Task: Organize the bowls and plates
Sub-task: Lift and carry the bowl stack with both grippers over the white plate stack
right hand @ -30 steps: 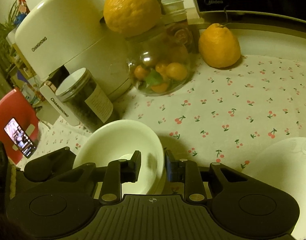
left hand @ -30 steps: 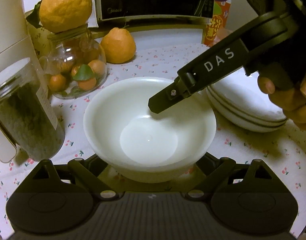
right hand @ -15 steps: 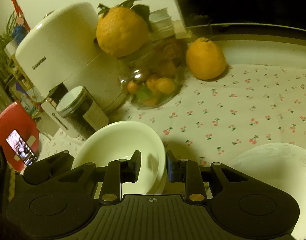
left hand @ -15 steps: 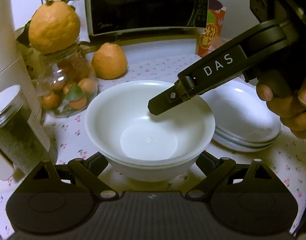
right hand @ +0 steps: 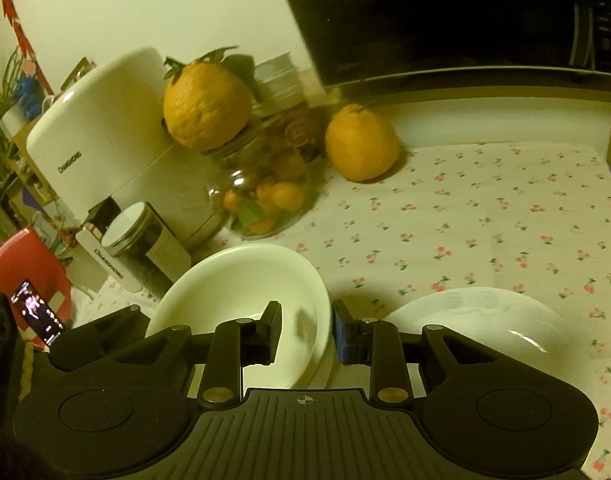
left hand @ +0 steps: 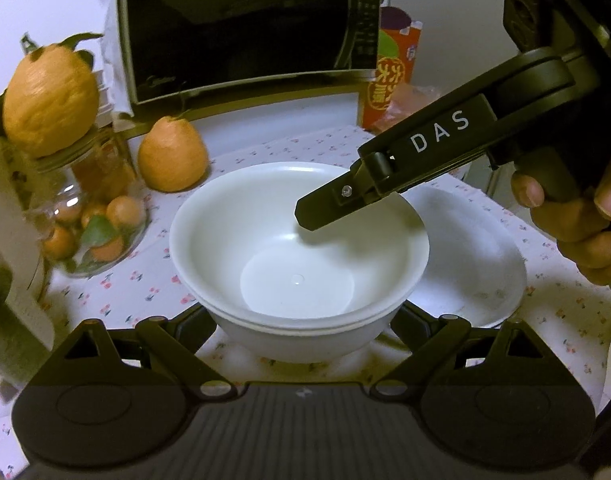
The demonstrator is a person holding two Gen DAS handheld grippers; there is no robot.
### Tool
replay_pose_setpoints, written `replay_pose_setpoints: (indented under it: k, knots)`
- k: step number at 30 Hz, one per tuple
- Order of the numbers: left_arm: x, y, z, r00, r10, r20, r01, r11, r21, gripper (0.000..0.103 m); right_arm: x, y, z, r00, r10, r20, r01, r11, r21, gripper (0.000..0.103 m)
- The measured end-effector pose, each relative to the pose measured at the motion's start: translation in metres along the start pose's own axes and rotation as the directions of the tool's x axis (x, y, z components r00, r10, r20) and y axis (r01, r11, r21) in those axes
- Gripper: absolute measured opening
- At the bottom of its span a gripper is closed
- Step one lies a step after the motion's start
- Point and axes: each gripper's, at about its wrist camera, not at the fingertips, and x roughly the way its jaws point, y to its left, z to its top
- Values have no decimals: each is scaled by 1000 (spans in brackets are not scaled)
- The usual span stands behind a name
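Student: Grip status, L wrist view?

Tutor: Bowl stack [left hand: 297, 248], two white bowls nested, sits between the fingers of the left gripper [left hand: 305, 316]. Jaws spread wide round the lower bowl. Tips are hidden under it, so can't tell whether they press. The right gripper [left hand: 317, 212], carried by the right hand [left hand: 577, 220], reaches in from upper R with one finger inside the top bowl. The stack looks raised off the tablecloth [left hand: 153, 288], though that's a judgement from the shadow.

Student: R wrist view?

Tutor: The right gripper [right hand: 307, 332] has its jaws nearly together, pinching the stack's near rim [right hand: 233, 288], one pad inside and one outside. A white plate [right hand: 485, 316] lies just to the R.

Student: How to do this step well?

Tutor: Keep the stack level and move both hands as one. A rim pinch alone could let the top bowl tip or slide.

Student: Edges and room?

Tutor: The L side is crowded w/ the lidded canister [right hand: 141, 236], white appliance [right hand: 105, 132] and glass jar [right hand: 265, 196] topped by a citrus fruit. The canister is near the bowl's far rim. The microwave [left hand: 241, 28] closes off the back. Open cloth lies centre and R, beyond the plate. Table edges aren't clearly in view, so best to set down well inside the cloth.
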Motion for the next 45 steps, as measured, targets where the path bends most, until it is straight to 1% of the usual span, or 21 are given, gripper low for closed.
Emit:
replay_pose_setpoints:
  k: [9,20,27,35,45]
  knots:
    - [9,-19,12,999,-41,13,41,999,-8,92,-25,-26,0,999,-16,31,16,999,29,27]
    - [36,-50,21,996,-82,-18,82,996,18,92,-44,-63,-9,997,-66,31,63,996,64,27]
    - [48,-66,23,993,-109,-38,110,993,35,92,-52,-83,-16,996,-90,17,88,993,81,27]
    - [57,-76,25,993,-111,-51,114,992,58,92,-56,-95,-21,995,-103,10,102,991,90,28]
    - [64,-84,21,994,-85,-73,93,989,111,92,-50,-101,-25,992,-126,-12,127,988,93,28]
